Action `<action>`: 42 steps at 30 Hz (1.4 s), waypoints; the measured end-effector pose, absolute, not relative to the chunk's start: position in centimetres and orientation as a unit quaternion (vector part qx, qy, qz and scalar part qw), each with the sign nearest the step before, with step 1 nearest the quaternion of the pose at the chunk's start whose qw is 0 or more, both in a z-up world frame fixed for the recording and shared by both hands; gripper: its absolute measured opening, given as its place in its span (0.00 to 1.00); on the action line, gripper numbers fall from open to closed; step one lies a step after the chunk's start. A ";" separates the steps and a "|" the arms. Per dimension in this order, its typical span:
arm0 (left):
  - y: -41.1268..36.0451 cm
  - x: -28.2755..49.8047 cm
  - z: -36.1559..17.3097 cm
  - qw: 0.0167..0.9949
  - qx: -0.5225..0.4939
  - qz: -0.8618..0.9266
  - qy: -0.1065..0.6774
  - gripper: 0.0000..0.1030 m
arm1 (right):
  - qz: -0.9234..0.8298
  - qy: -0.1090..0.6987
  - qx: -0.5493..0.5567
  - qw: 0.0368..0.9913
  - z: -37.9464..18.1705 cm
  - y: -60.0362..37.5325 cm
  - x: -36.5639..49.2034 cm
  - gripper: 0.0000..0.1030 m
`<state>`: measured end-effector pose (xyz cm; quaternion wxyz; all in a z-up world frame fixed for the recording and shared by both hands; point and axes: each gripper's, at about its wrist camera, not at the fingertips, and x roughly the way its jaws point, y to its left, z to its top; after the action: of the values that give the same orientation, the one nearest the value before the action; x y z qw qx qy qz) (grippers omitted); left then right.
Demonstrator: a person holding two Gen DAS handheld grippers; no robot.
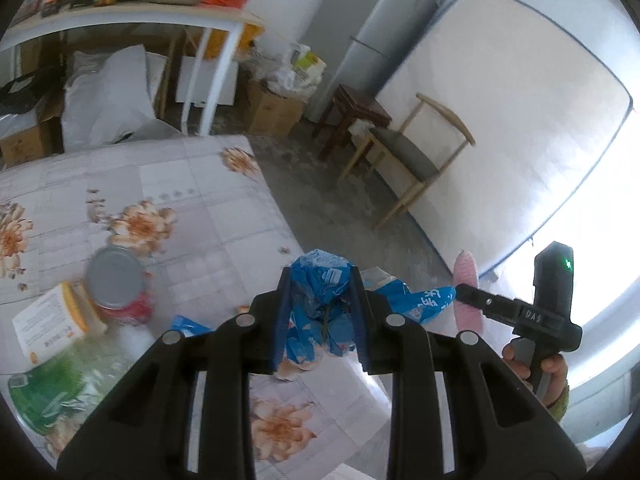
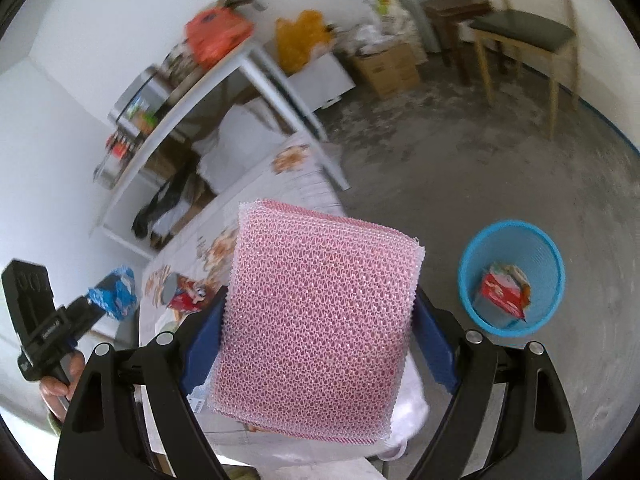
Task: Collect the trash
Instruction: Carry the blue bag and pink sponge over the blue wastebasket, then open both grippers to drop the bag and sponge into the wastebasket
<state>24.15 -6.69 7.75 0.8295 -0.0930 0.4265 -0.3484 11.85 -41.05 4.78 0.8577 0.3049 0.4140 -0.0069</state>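
My left gripper [image 1: 320, 284] is shut on a crumpled blue plastic wrapper [image 1: 316, 308], held above the floral table's [image 1: 192, 208] right edge; it also shows in the right wrist view [image 2: 114, 294]. My right gripper [image 2: 320, 312] is shut on a pink mesh scouring pad [image 2: 316, 320], held in the air beyond the table edge; the pad also shows in the left wrist view [image 1: 466, 292]. A blue waste bin [image 2: 514, 240] stands on the floor to the right, with a red and white carton [image 2: 502, 290] inside.
On the table lie a red can [image 1: 120, 288], a white and orange box [image 1: 52, 328] and a green packet [image 1: 44, 392]. A wooden chair [image 1: 412, 156], a dark stool [image 1: 356, 116], cardboard boxes [image 1: 272, 108] and a cluttered white shelf table [image 1: 132, 20] stand around.
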 end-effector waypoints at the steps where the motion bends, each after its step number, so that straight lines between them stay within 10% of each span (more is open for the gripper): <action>1: -8.0 23.8 7.5 0.825 -0.085 -0.356 0.431 0.25 | -0.015 0.410 0.315 0.855 4.4 -42.2 10.8 0.80; 29: -40.2 25.7 -9.3 0.723 0.120 -0.393 0.556 0.27 | -0.101 0.389 0.612 0.681 -21.2 -63.3 8.9 0.81; 32: -42.8 27.2 -11.8 0.722 0.124 -0.375 0.569 0.54 | -0.122 0.381 0.627 0.668 -23.7 -65.2 10.8 0.85; 42: -41.7 27.6 -13.1 0.722 0.095 -0.376 0.573 0.62 | -0.181 0.432 0.603 0.646 -30.3 -66.0 12.8 0.85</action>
<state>27.61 -41.68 -13.13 0.7223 0.0949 0.5726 -0.3759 12.84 -65.97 -30.25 0.6459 0.6025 0.4323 -0.1815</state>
